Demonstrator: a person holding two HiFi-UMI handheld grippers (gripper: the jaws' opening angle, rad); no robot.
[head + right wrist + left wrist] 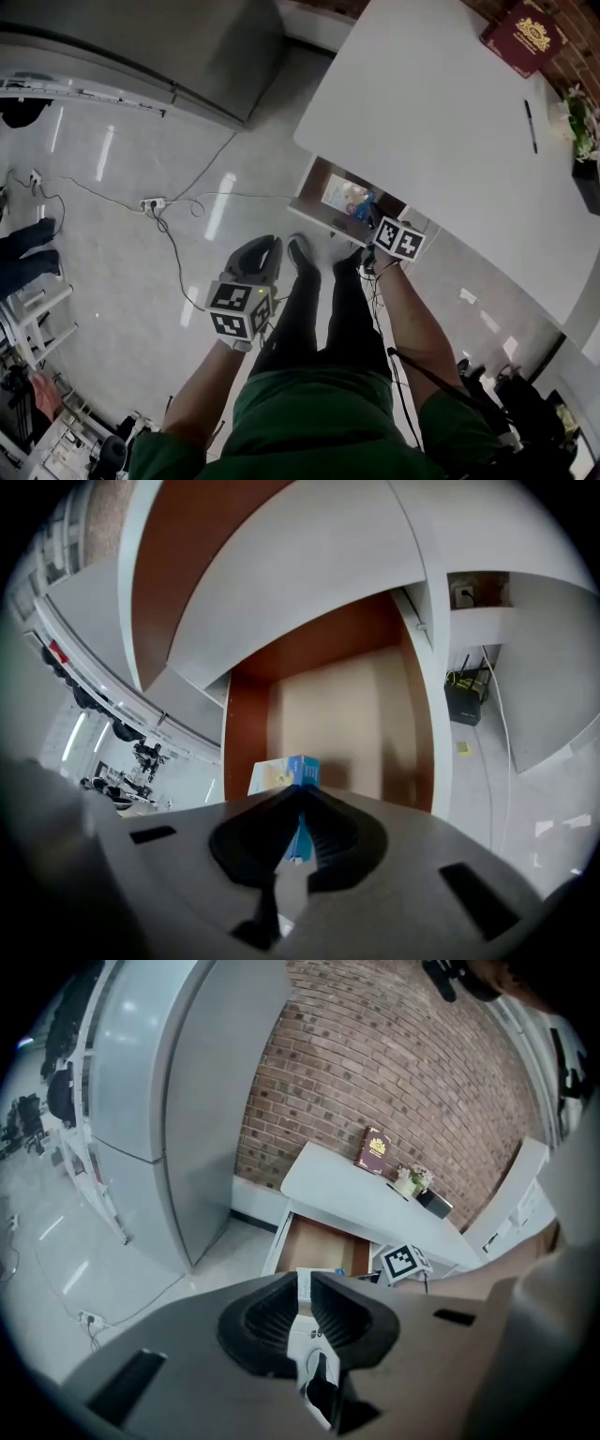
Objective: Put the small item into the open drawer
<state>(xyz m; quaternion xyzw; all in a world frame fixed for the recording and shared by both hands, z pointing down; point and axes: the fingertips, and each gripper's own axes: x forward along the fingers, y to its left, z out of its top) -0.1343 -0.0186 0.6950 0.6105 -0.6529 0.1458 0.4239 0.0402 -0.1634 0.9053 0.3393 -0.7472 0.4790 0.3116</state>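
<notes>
The small item is a thin blue and white box (286, 772). My right gripper (300, 801) is shut on it, and the box's top edge sticks out past the fingertips. It hangs over the open drawer (347, 696), whose brown floor lies right below. In the head view the right gripper (364, 218) reaches into the drawer (309, 202) under the white table, with the box (349, 199) at its tip. My left gripper (265, 246) hangs lower left over the floor. Its jaws (303, 1283) are shut and hold nothing. The drawer (323, 1246) lies ahead of it.
The white table (441, 122) carries a red book (523, 33), a pen (531, 127) and a small plant (579, 117). A grey cabinet (141, 37) stands at the upper left. Cables and a power strip (155, 203) lie on the tiled floor. My legs (319, 309) stand before the drawer.
</notes>
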